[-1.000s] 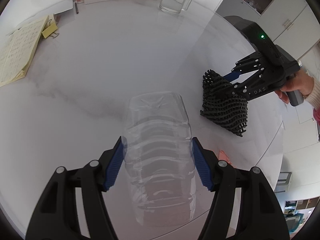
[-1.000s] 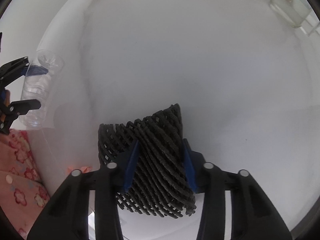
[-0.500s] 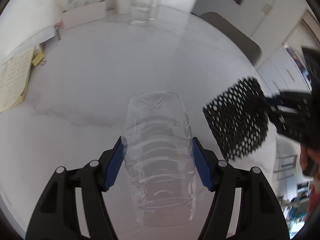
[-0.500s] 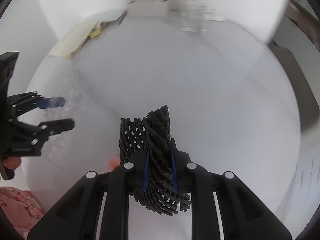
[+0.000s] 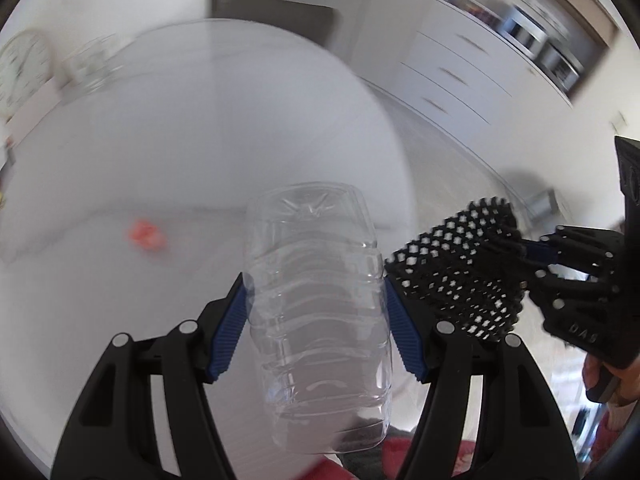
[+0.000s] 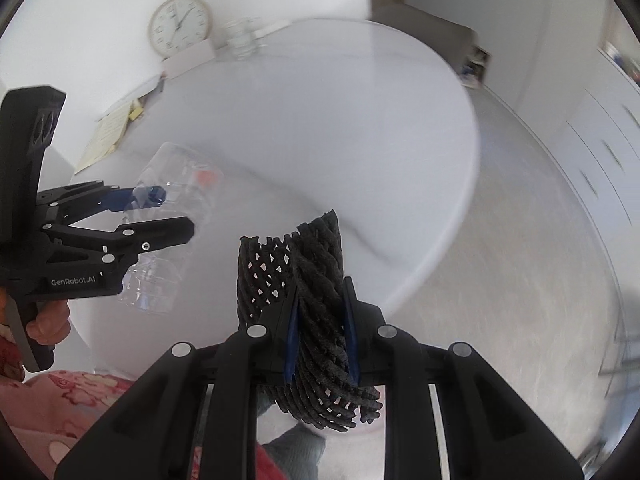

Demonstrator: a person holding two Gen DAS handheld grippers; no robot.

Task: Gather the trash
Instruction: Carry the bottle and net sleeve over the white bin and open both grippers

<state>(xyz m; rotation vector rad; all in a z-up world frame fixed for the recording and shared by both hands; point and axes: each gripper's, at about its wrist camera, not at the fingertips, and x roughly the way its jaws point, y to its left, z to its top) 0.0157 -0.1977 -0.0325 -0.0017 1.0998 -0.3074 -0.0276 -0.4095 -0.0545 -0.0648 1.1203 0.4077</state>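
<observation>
A clear ribbed plastic bottle point(image 5: 320, 312) sits between the blue pads of my left gripper point(image 5: 316, 312), which is shut on it, above the near edge of the round white table point(image 5: 160, 152). The same bottle point(image 6: 160, 248) and left gripper point(image 6: 168, 216) show at the left of the right wrist view. My right gripper point(image 6: 320, 320) is shut on a black foam mesh sleeve point(image 6: 316, 296), squeezed flat between the pads. That sleeve point(image 5: 460, 272) hangs just right of the bottle in the left wrist view, held by the right gripper point(image 5: 528, 264). A small orange scrap point(image 5: 146, 236) lies on the table.
At the table's far side stand a wall clock point(image 6: 180, 24), a glass jug point(image 6: 240, 40), a white card point(image 6: 188, 60) and yellow papers point(image 6: 106, 136). A dark chair point(image 6: 424, 36) stands behind the table. White drawers point(image 5: 452, 80) line the right. Grey floor point(image 6: 520, 240) lies beyond the edge.
Both grippers lifted their loads off the table and swung toward its near right edge. The right gripper closed tighter on the mesh sleeve and rolled. The floor has come into view.
</observation>
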